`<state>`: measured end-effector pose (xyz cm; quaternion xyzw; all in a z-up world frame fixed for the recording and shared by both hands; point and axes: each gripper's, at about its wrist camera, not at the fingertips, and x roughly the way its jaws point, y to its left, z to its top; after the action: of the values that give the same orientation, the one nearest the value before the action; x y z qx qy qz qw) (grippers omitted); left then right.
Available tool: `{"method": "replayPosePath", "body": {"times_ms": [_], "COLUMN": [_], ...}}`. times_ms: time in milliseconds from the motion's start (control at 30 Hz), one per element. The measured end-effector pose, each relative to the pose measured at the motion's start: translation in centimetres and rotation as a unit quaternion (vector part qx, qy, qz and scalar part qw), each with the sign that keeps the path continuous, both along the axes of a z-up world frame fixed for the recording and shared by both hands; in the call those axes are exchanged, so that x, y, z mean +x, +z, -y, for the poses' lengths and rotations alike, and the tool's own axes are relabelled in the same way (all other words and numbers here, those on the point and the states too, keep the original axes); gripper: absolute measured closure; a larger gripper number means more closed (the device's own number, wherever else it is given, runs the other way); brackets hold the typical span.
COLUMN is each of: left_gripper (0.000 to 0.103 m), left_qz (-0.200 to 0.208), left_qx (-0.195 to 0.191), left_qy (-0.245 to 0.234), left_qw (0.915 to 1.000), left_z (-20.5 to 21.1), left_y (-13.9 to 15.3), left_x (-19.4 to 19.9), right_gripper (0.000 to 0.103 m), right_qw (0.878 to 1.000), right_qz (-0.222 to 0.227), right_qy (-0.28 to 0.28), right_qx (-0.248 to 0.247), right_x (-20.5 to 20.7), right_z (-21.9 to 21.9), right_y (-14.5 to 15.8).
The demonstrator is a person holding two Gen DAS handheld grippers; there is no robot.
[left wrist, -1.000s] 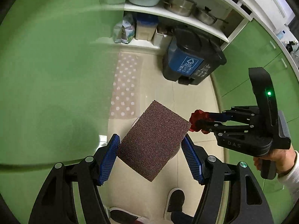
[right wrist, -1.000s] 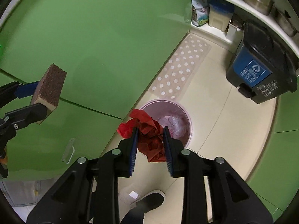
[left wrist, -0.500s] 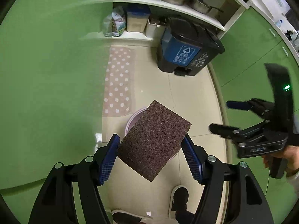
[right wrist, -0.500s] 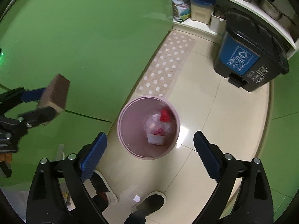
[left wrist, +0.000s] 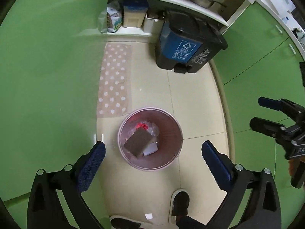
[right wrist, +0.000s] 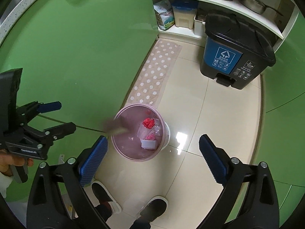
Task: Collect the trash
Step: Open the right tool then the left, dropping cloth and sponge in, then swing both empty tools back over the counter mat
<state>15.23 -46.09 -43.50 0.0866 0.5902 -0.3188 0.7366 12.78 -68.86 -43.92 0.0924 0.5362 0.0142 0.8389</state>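
Above pink bin [left wrist: 177, 133], both grippers [left wrist: 152, 158] [right wrist: 152, 152] spread.

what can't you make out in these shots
- Sponge: motion-blurred streak at the bin rim in the right wrist view, so its exact position is unclear.
- Bin bottom: left wrist view, covered by the sponge and bags.
- Blue bin label: too small to read.

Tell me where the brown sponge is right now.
In the left wrist view the brown sponge lies inside the pink waste bin on the floor, on the clear plastic beside the red wrapper, below and between the open left gripper fingers.
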Motion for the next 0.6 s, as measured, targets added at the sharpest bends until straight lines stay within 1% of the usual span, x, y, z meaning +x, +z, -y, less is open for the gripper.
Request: {"method": "replayPosePath", "body": {"times_ms": [200,333,433,467,533,600], "left_gripper": [0.006,0.006,0.006,0.006,0.006,0.006], "left_qz": [-0.003,0.003,0.011,0.013,0.019,0.026], "left_qx": [0.013,0.016,0.013,0.011,0.005,-0.006], "left_qy": [0.004,0.005,0.008,0.011,0.016,0.022], "left_qw": [0.9999,0.9999,0.9998,0.9998,0.9997,0.9994], "left_z": [-0.4,-0.8,-1.2,-1.5,-1.9,-2.4], "left_y": [0.3,1.7,4.1,5.2,7.5,10.5], "left_x": [-0.3,-0.9,-1.6,-2.0,-2.6,-3.4], "right_gripper": [0.007,0.006,0.006,0.006,0.006,0.005], "right_qw": [1.000,1.000,1.000,1.000,1.000,1.000], "right_qz": [-0.001,-0.004,-0.005,-0.004,-0.001,0.004], "right_qy": [0.004,0.007,0.008,0.008,0.008,0.007], "right_qx": [0.000,0.000,0.002,0.001,-0.003,-0.002], "right_x": [-0.4,-0.9,-1.8,-2.2,-3.2,-4.1], "right_z": [-0.5,-1.1,-1.7,-1.9,-2.4,-2.7], "right_y": [0.1,1.0,2.6,3.2,5.3,7.5]}}
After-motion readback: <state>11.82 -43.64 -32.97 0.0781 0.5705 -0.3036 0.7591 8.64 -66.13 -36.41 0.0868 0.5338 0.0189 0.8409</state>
